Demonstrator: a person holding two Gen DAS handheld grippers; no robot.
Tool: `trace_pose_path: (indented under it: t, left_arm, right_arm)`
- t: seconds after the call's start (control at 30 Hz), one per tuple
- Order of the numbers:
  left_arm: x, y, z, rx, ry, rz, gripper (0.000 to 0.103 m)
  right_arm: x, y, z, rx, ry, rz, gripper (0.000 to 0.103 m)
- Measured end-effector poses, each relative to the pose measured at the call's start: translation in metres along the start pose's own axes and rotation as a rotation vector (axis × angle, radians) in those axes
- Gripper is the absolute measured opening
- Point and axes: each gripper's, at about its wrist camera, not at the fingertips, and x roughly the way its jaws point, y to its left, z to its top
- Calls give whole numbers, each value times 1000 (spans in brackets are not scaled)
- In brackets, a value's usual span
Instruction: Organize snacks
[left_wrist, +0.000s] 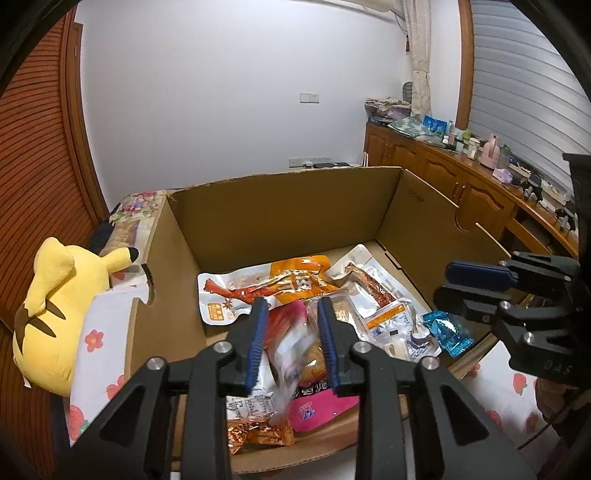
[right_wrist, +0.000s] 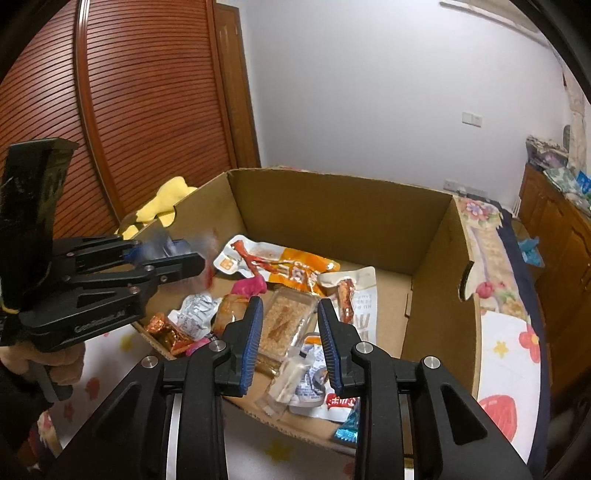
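An open cardboard box (left_wrist: 280, 206) on a floral bedsheet holds several snack packets. My left gripper (left_wrist: 291, 302) hangs over its near left part with the jaws apart. A blurred red-and-white packet (left_wrist: 291, 354) lies between and below the blue pads, which do not press on it. My right gripper (right_wrist: 290, 302) stands open over a clear tray of sesame snack (right_wrist: 288, 321) and a small clear packet (right_wrist: 286, 384), gripping nothing. An orange chicken-leg packet (left_wrist: 266, 288) lies mid-box. A blue candy wrapper (left_wrist: 447, 332) sits at the near right wall. Each gripper shows in the other's view: right gripper (left_wrist: 450, 286), left gripper (right_wrist: 184, 253).
A yellow plush toy (left_wrist: 51, 306) lies left of the box on the floral bedsheet (left_wrist: 99, 332). A wooden cabinet (left_wrist: 461, 177) crowded with bottles runs along the right wall. A louvred wooden door (right_wrist: 147, 110) stands at the left. A hand (right_wrist: 62, 365) holds the left gripper's handle.
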Motion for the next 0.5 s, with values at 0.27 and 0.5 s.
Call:
trace_pose_path:
  t: [0.27,0.5]
  left_arm:
    - [-5,-5,-3,-4,-1,9,41]
    - [-34,-15,-9,17,-47,20,48]
  right_arm:
    - [-9,0,-4,7,-22,-38,45]
    - [-29,7,-9,23,-62,-71,57]
